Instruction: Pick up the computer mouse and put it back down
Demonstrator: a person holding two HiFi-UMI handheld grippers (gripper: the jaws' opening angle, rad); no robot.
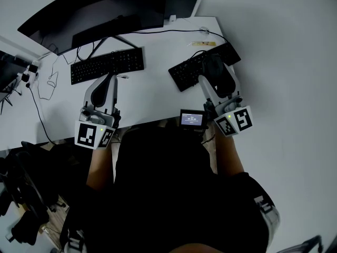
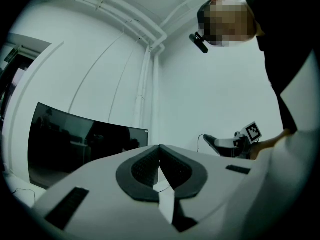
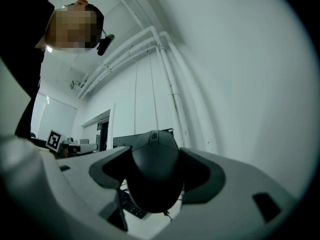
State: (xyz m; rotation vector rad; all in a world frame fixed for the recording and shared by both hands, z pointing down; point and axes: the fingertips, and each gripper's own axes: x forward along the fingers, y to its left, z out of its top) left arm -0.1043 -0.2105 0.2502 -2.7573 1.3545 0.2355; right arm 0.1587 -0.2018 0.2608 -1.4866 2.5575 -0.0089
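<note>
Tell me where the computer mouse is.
The mouse sits clamped in the right gripper, at the head view's right, over the right-hand keyboard.

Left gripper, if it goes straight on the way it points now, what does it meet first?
Probably the black keyboard just ahead of the left gripper; height over the desk is unclear, so it might pass above and reach the monitor.

Left tool (image 2: 161,165) jaws together, nothing between; dark curved monitor (image 2: 85,144) behind at left; white pipes (image 2: 146,94) on wall.
</note>
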